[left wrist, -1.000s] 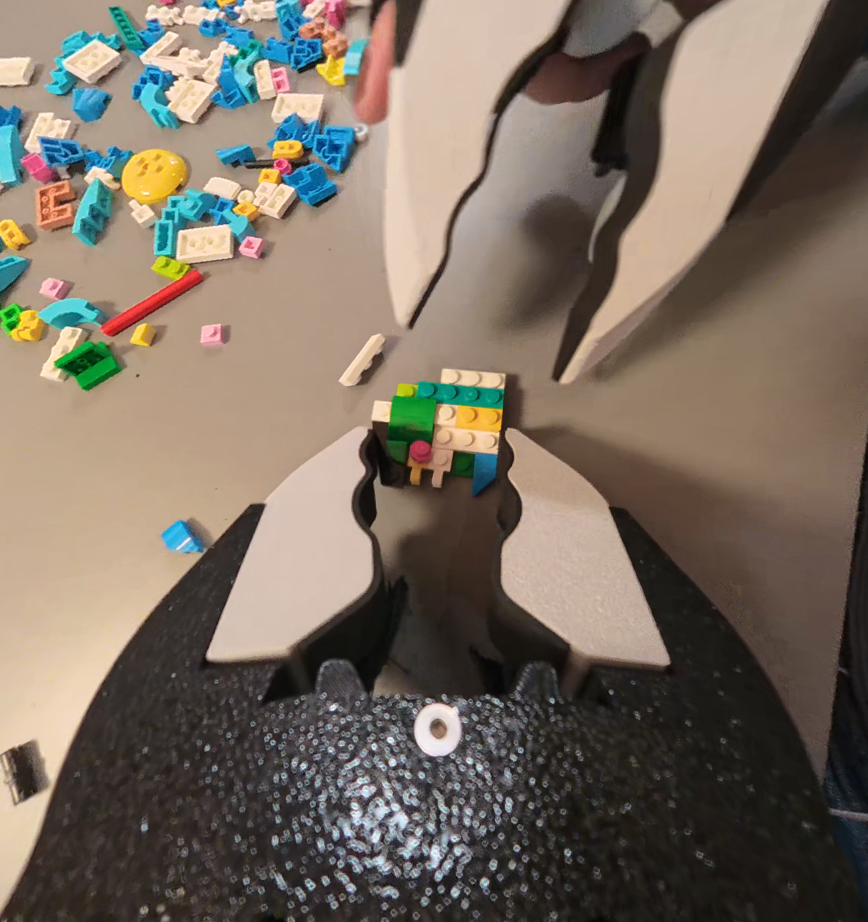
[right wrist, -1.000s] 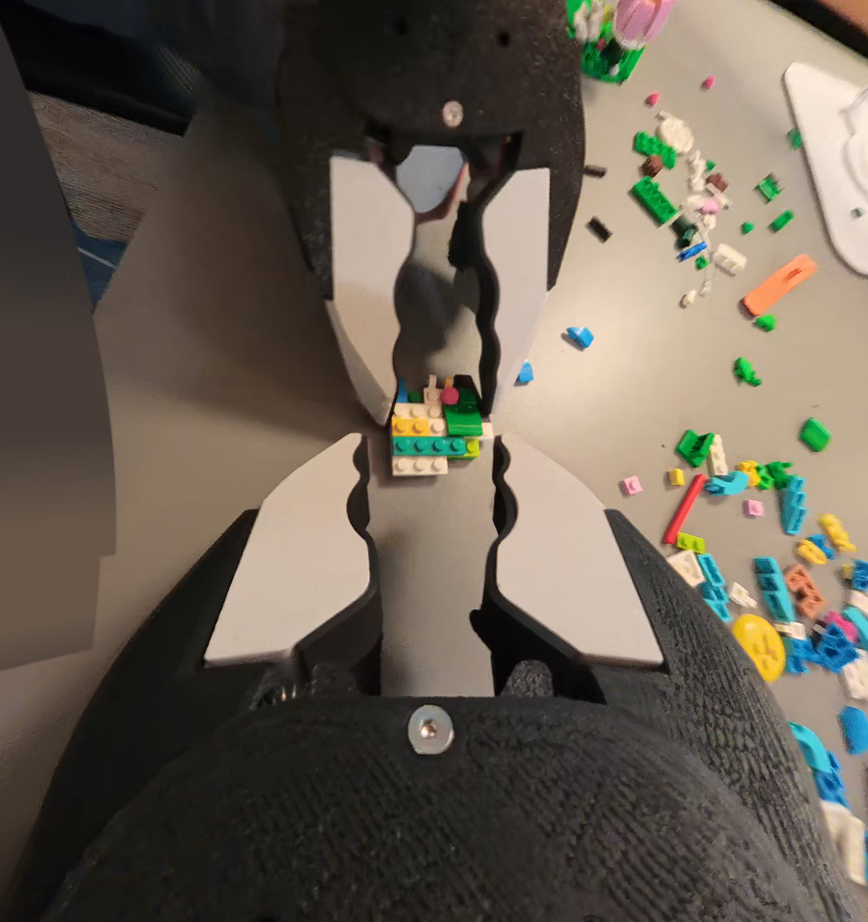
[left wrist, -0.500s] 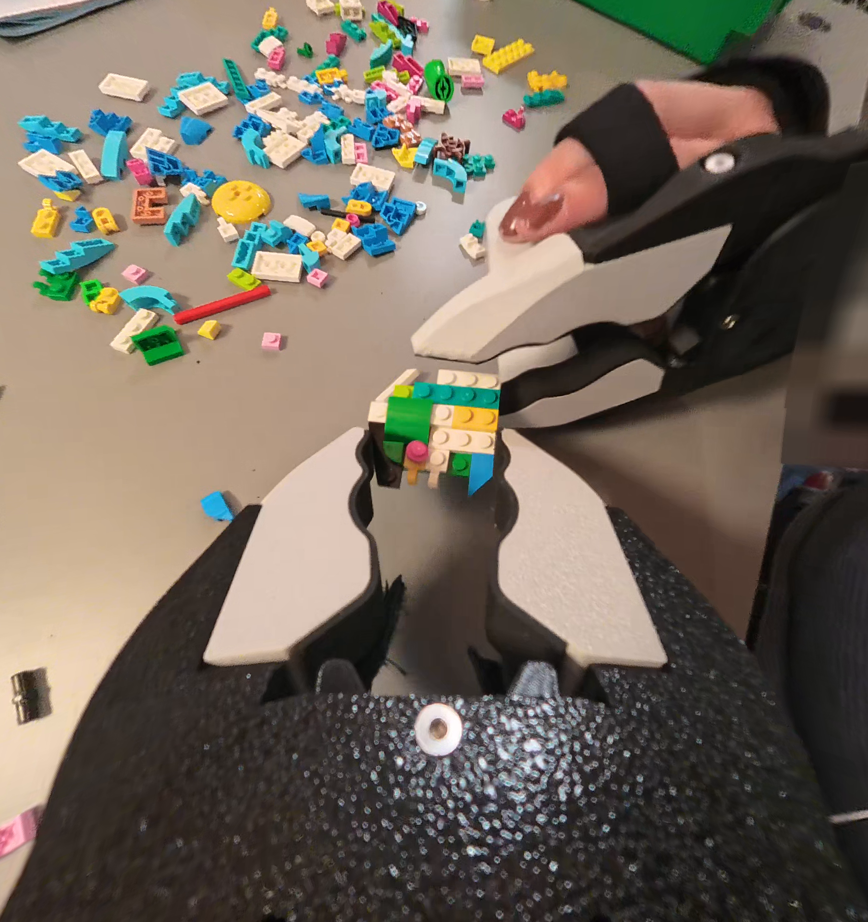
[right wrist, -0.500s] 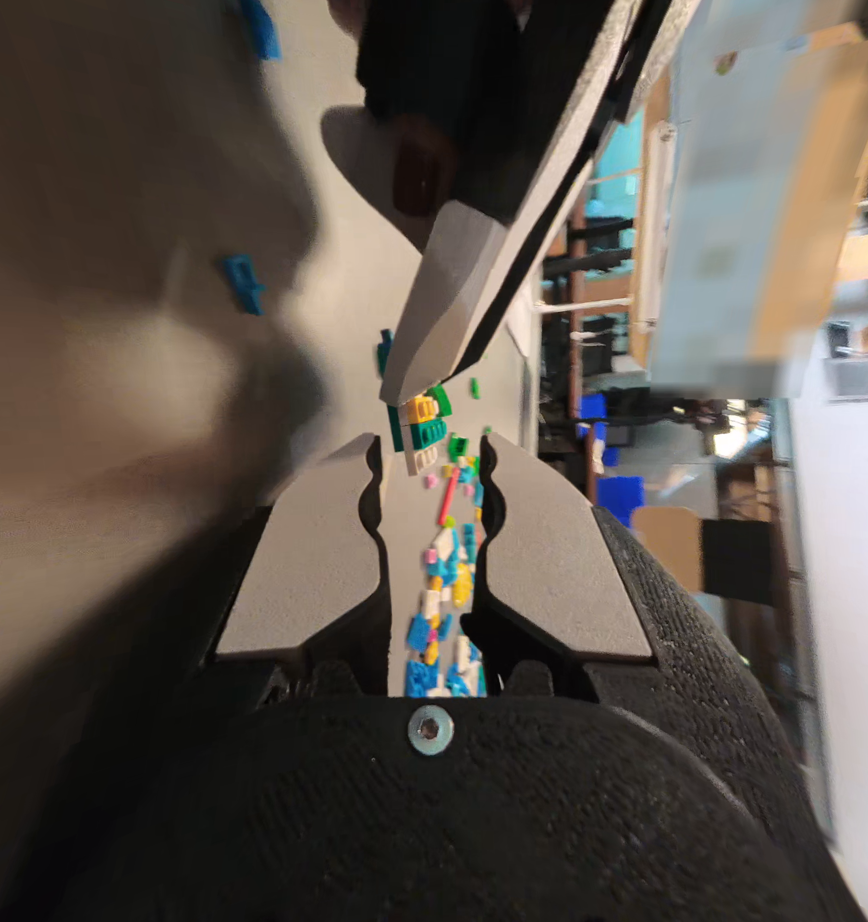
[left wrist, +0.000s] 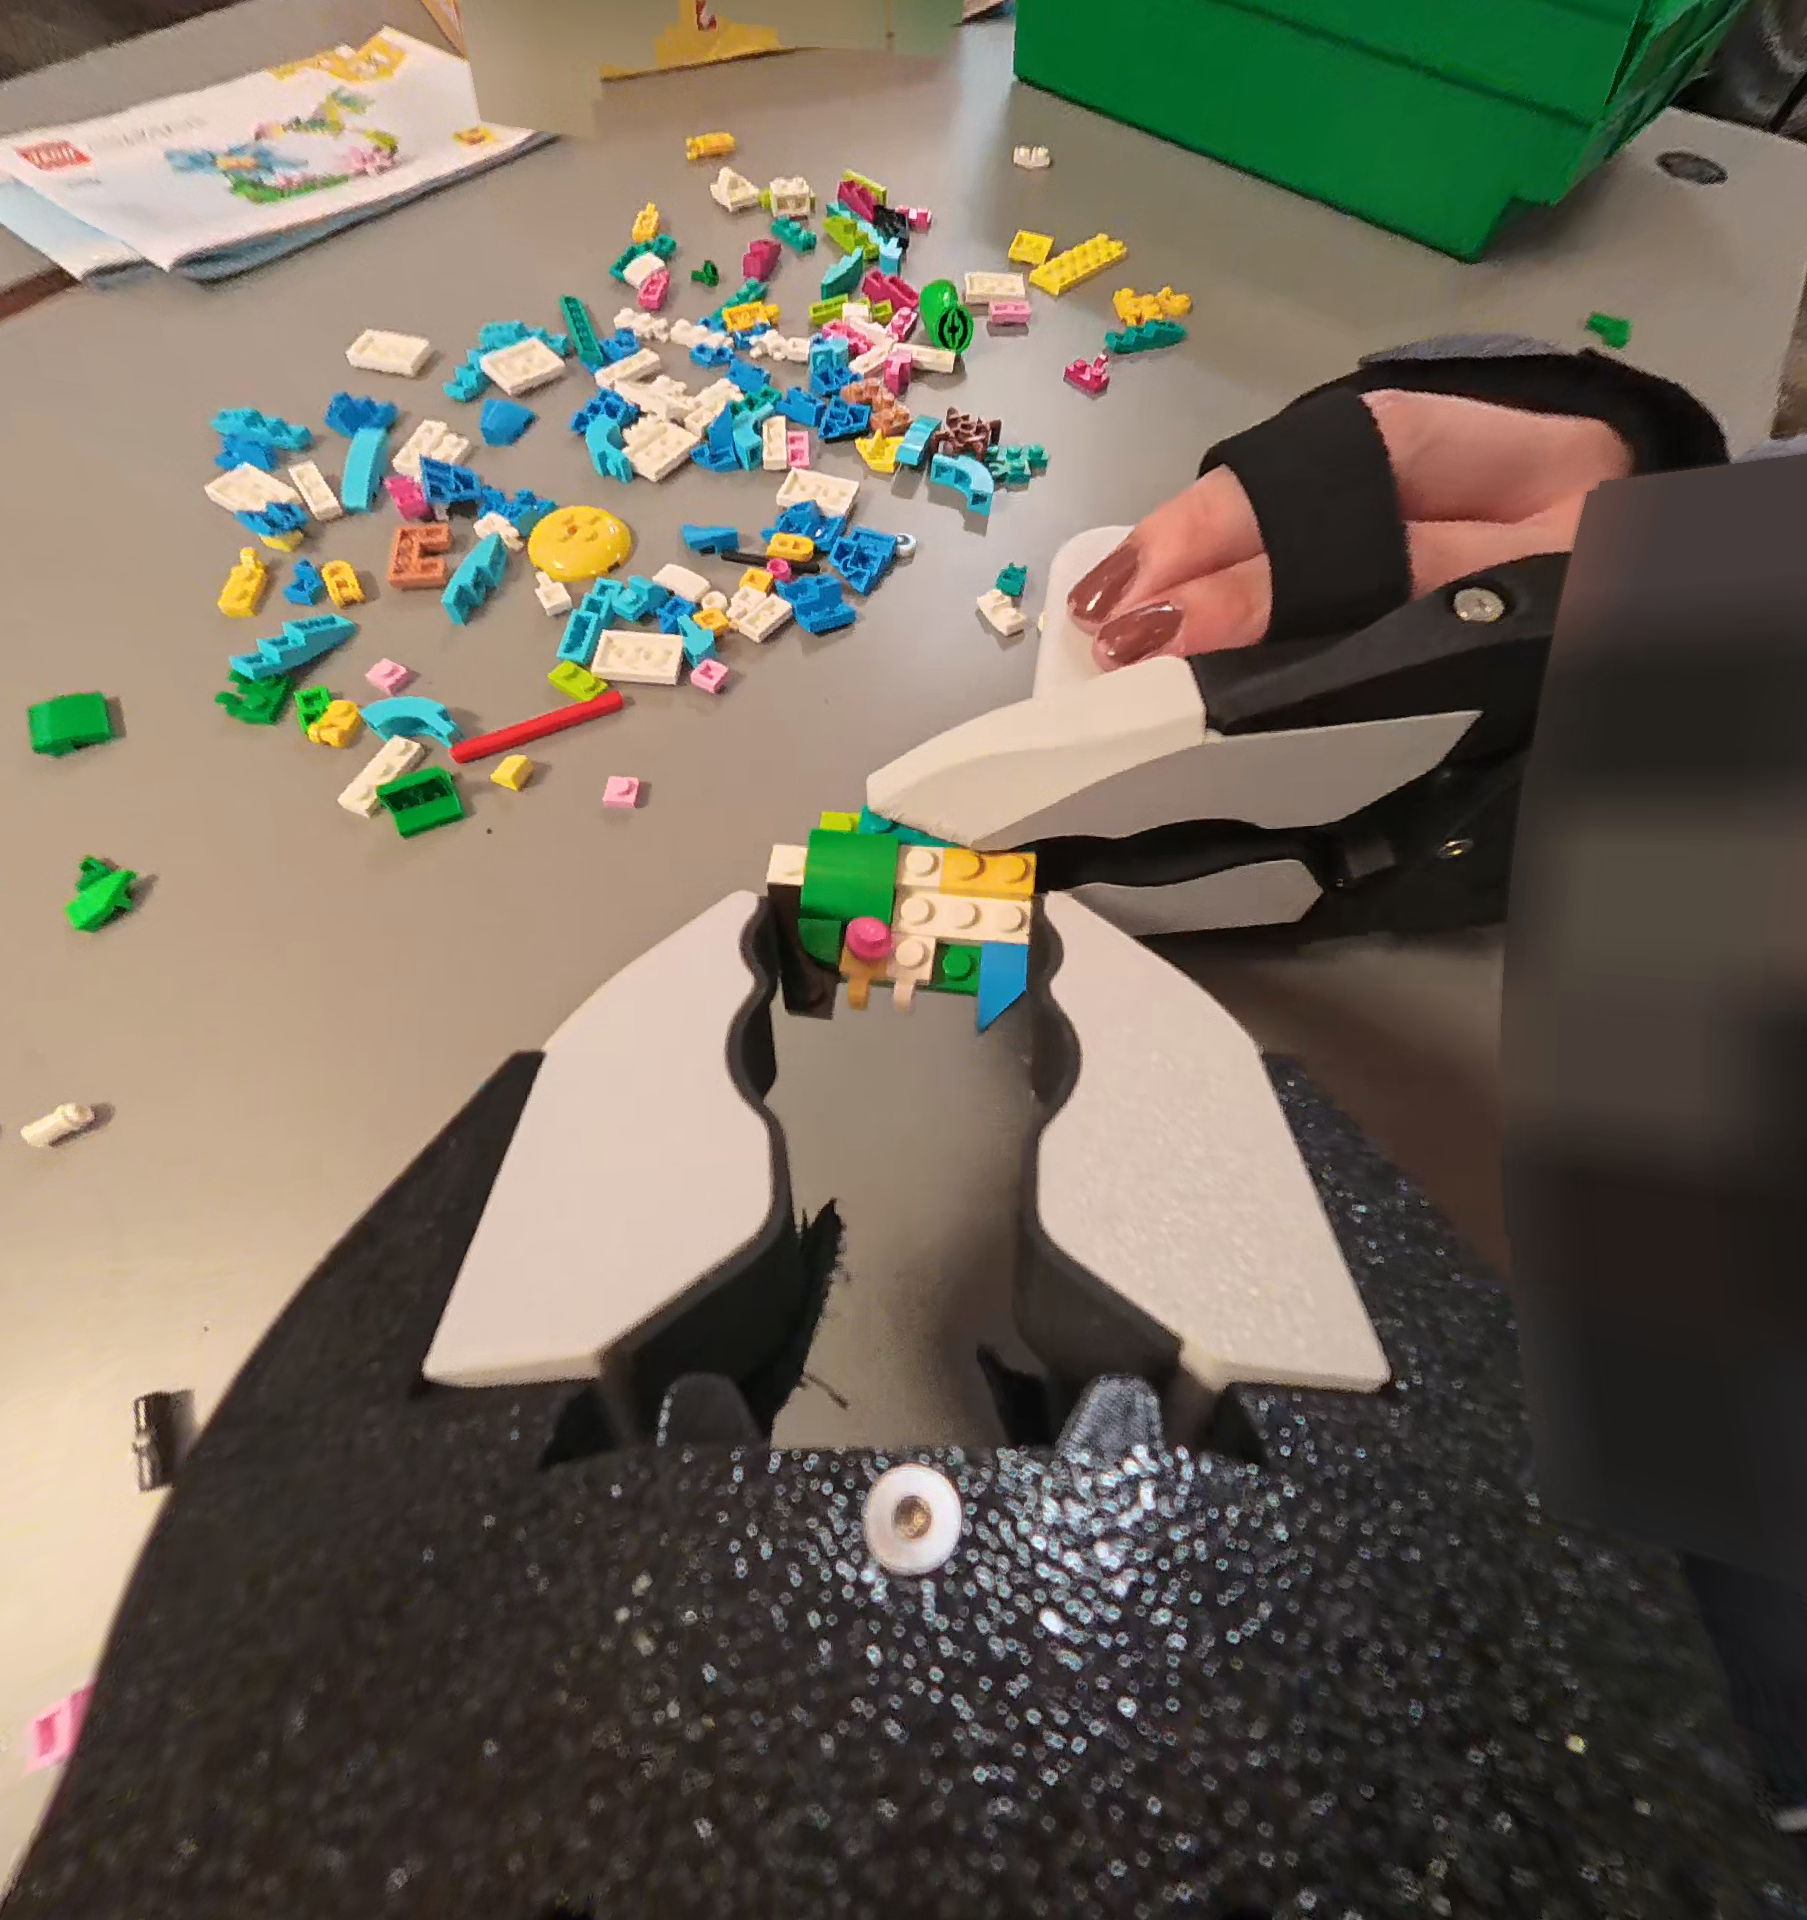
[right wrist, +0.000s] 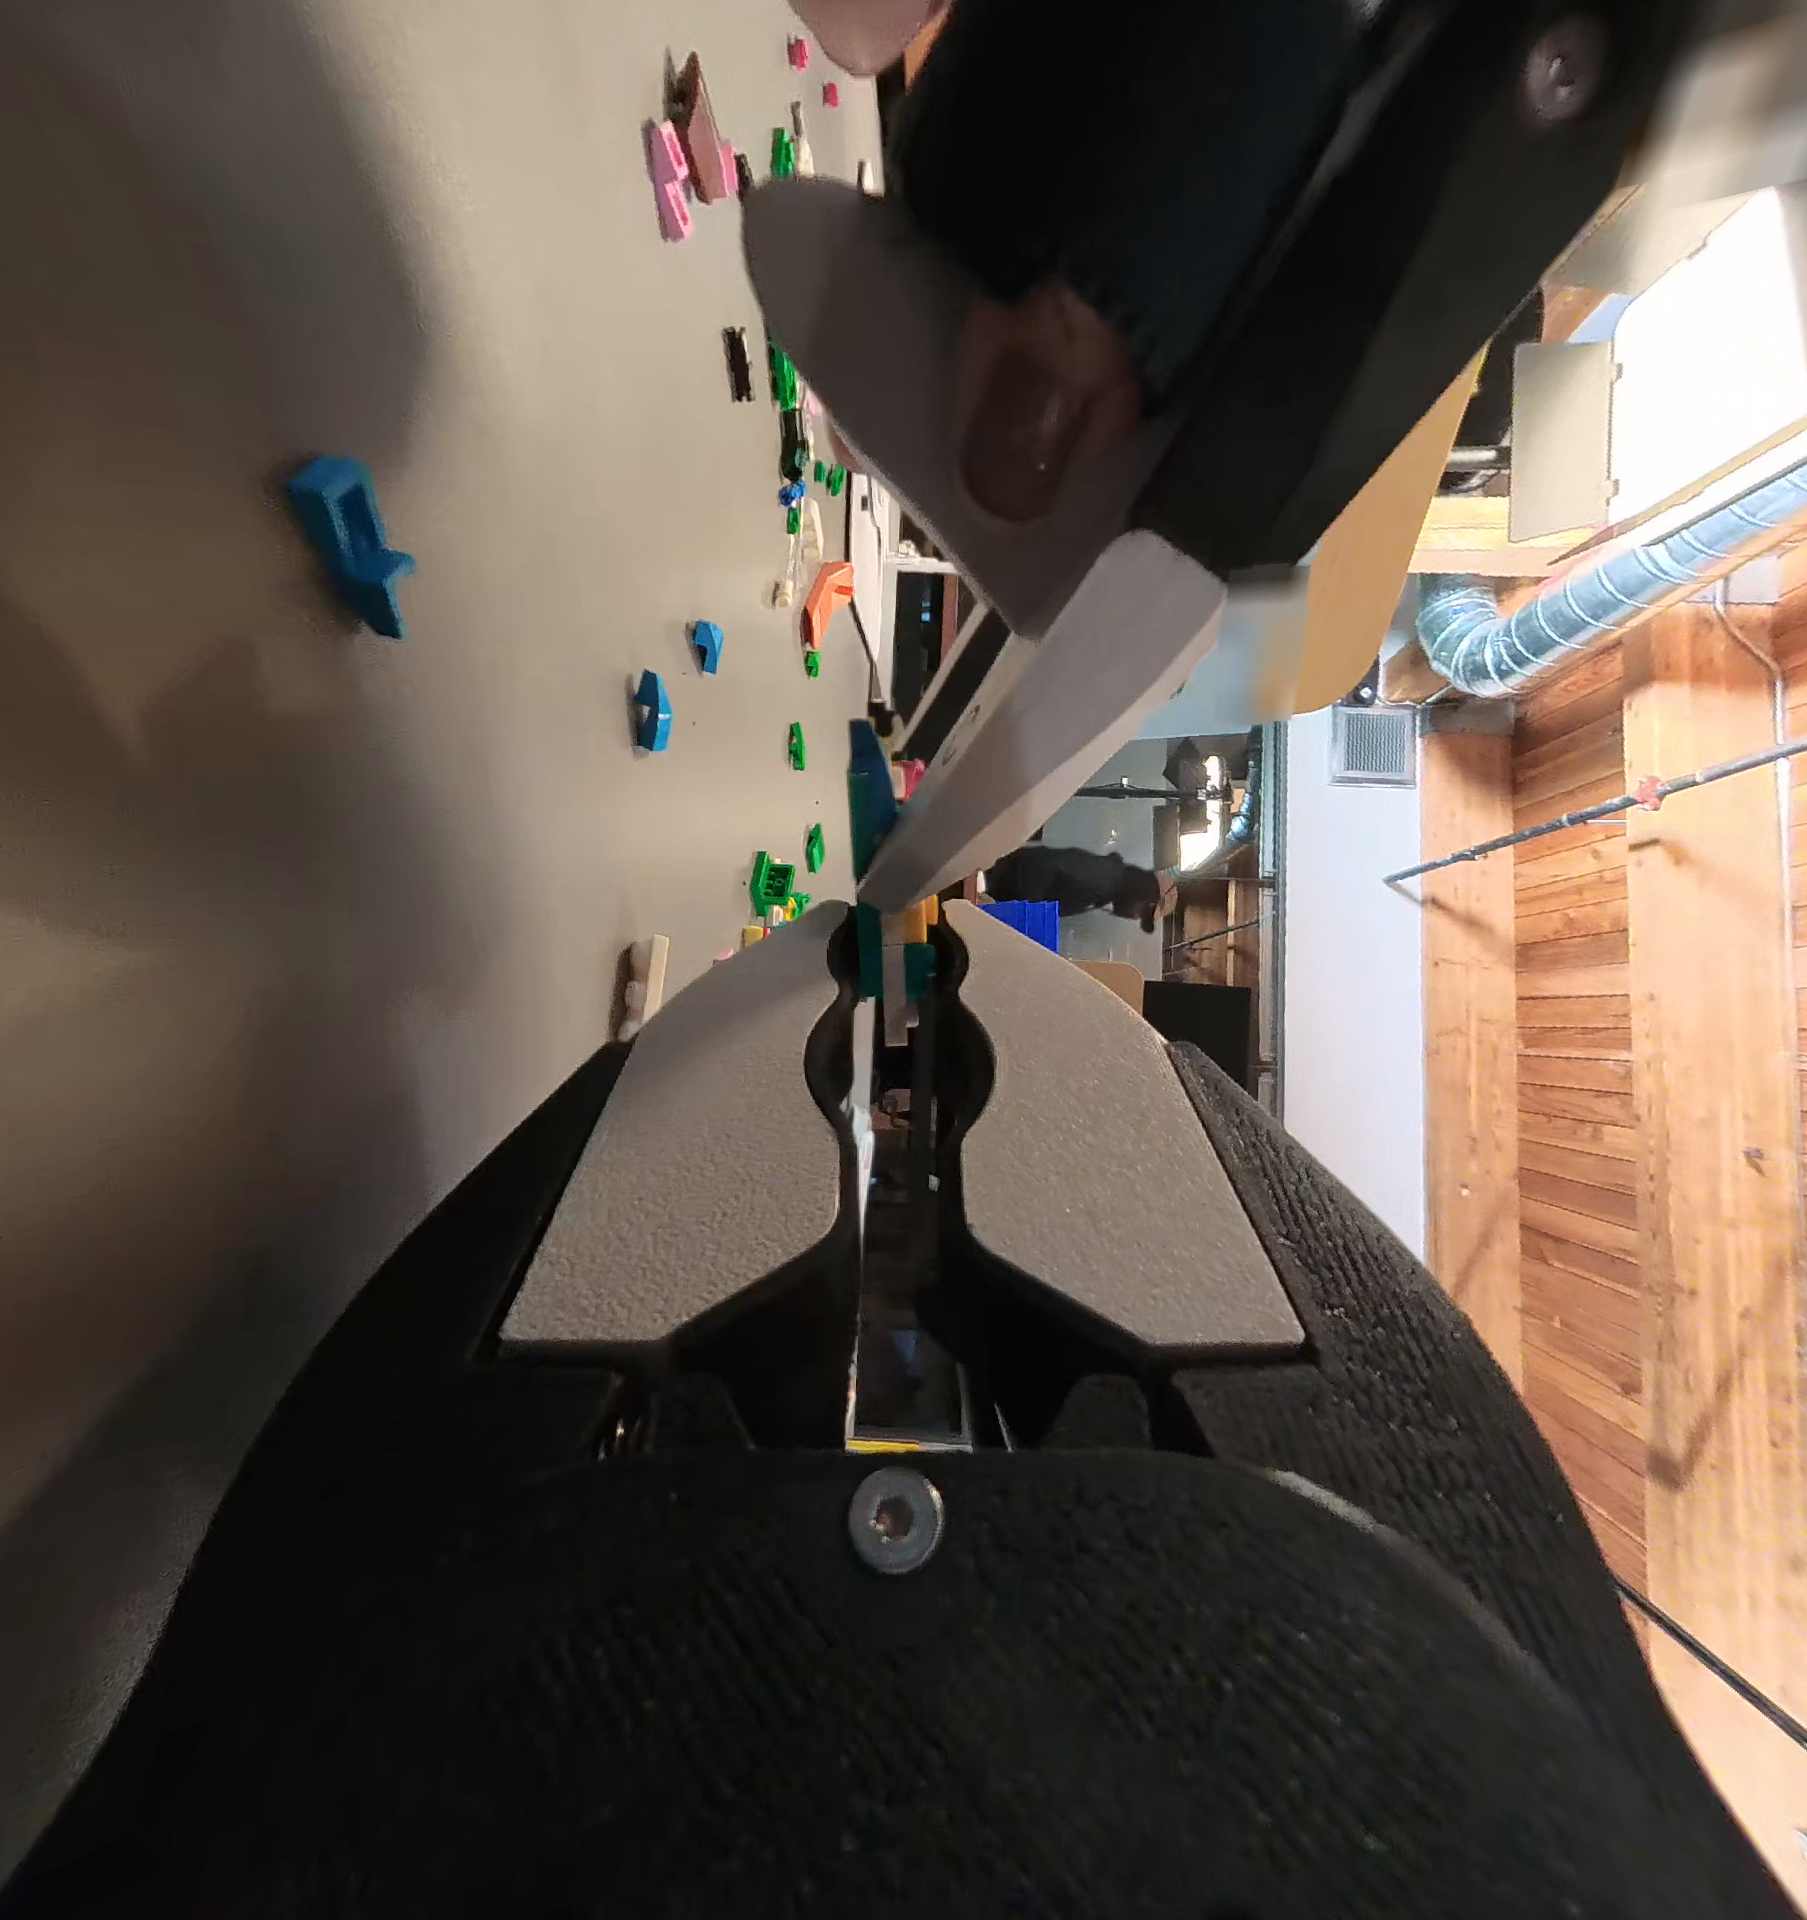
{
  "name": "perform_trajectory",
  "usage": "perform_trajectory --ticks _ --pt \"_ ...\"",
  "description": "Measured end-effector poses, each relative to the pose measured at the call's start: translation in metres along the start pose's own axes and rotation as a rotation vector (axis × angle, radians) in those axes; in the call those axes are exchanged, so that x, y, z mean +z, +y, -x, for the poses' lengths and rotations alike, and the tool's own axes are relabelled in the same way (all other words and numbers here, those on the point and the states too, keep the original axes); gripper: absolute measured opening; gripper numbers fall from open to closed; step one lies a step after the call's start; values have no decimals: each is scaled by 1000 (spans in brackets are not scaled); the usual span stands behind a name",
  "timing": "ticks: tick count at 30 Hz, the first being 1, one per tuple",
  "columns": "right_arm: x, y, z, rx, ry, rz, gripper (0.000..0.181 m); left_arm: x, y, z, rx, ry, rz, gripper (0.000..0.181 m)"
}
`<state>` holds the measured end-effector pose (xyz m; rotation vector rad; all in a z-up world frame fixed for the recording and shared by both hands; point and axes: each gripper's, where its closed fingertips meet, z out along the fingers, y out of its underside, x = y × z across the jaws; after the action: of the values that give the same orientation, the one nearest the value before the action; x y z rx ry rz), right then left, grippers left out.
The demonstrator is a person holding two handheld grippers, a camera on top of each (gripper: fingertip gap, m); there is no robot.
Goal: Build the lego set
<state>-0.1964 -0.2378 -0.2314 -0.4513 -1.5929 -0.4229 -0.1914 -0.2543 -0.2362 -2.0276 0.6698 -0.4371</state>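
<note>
A small lego assembly (left wrist: 909, 904) of green, white, yellow and teal bricks with a pink stud sits between the fingertips of my left gripper (left wrist: 904, 925), which is shut on its near end just above the grey table (left wrist: 255, 987). My right gripper (right wrist: 894, 930) is rolled on its side and shut on the assembly's far edge (right wrist: 904, 951). In the left wrist view it comes in from the right, with its upper finger (left wrist: 1034, 758) lying over the teal row. One finger (right wrist: 1044, 727) of the left gripper shows in the right wrist view.
Many loose bricks (left wrist: 670, 468) are scattered at the back left, with a red rod (left wrist: 535, 717) nearer. An instruction booklet (left wrist: 224, 156) and a green box (left wrist: 1346, 114) lie at the far edge. A gloved hand (left wrist: 1294, 520) holds the right gripper. Blue bricks (right wrist: 348, 540) lie apart. My two grippers' fingertips are within a few centimetres of each other.
The right gripper swung from facing the left one to the right side, rolled on its side, and closed on the assembly's far edge. The left gripper kept its hold.
</note>
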Motion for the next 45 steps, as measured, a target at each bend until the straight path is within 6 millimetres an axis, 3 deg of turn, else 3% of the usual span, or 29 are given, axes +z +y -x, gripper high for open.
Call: perform_trajectory --ticks 3,7,12,17,20,24,38,45 --pt "-1 0 -3 14 7 -7 10 -1 -1 -2 74 -6 -5 48" --pt "-3 1 -7 38 10 -17 10 -4 -2 -11 179 20 6 63" --pt "-2 6 -9 70 -7 -3 10 -12 -5 -3 475 -97 -49 73" --pt "-1 9 -13 103 -43 8 10 -13 -7 13 924 -392 -122 54" --pt "-1 6 -14 123 -64 -1 10 -15 -15 7 1084 -495 -170 47" --pt "-2 1 -13 129 -87 -15 10 -20 -24 1 1088 -505 -230 47" --pt "-1 -9 -11 190 -162 -47 10 -14 -13 9 1070 -492 -189 15" --pt "-1 -8 -13 227 -177 -52 10 -15 -16 10 1056 -518 -179 14"
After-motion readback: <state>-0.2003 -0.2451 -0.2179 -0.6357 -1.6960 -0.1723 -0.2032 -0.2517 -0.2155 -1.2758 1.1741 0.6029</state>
